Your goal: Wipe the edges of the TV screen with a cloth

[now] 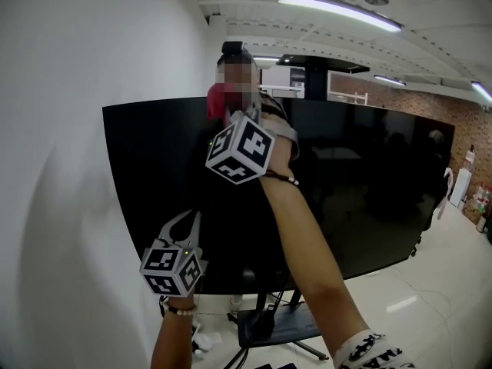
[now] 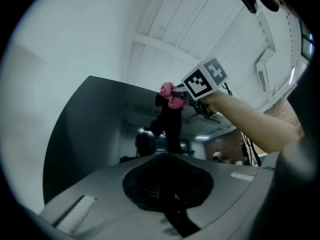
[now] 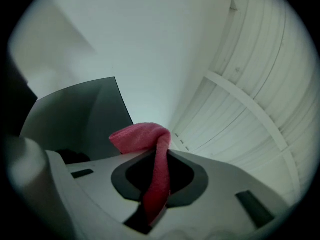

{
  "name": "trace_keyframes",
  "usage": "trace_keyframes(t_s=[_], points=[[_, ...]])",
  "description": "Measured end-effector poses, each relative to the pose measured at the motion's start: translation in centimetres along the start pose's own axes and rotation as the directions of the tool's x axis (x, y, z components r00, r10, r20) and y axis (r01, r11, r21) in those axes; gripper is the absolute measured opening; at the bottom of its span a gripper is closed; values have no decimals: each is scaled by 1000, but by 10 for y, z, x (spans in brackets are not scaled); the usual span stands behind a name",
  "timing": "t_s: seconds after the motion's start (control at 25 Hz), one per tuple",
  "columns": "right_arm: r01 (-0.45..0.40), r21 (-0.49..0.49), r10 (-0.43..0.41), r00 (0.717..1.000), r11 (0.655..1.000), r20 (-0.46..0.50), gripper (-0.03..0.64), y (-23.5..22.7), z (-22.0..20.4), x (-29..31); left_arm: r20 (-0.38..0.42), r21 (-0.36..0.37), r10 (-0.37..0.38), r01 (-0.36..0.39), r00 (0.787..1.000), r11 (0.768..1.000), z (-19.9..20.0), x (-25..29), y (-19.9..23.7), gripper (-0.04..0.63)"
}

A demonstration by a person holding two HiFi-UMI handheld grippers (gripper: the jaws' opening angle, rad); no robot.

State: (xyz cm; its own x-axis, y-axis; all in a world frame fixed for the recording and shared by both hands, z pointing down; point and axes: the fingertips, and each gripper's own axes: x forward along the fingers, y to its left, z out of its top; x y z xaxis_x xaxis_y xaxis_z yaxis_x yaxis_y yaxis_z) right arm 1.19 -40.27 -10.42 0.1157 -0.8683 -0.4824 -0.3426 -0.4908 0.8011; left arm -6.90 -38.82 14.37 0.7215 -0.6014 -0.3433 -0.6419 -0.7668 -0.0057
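A large black TV screen (image 1: 369,183) stands on a floor stand beside a white wall. My right gripper (image 1: 233,118) is raised to the screen's top edge, left of centre, and is shut on a pink cloth (image 1: 218,100). In the right gripper view the cloth (image 3: 145,136) hangs folded out of the jaws, with the screen's top corner (image 3: 80,114) just behind. The left gripper view shows the cloth (image 2: 171,95) touching the top edge of the screen (image 2: 90,129). My left gripper (image 1: 192,215) points up at the screen's lower left part, shut and holding nothing.
The white wall (image 1: 69,167) runs close along the screen's left side. The stand's dark base (image 1: 273,329) and cables lie on the glossy floor below. A small white object (image 1: 201,337) lies by the base. A brick wall (image 1: 469,121) is far right.
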Motion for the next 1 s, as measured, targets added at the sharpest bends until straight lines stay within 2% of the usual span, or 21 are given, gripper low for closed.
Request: trace_keyframes(t_s=[0.28,0.6,1.0], points=[[17,21,-16,1000,1000,-20,57,-62,-79,-4,35,48,-68,66,997,997,28,60,-65,6],[3,31,-2,999,1000,-35,57,-114,-154,-20,55,104,-81,75,995,992,63,113,-141,6],[21,7,-21,999,1000,-46,57,-173,-233,-55,51,107,-151,145,987,984,55,157,-243,6]])
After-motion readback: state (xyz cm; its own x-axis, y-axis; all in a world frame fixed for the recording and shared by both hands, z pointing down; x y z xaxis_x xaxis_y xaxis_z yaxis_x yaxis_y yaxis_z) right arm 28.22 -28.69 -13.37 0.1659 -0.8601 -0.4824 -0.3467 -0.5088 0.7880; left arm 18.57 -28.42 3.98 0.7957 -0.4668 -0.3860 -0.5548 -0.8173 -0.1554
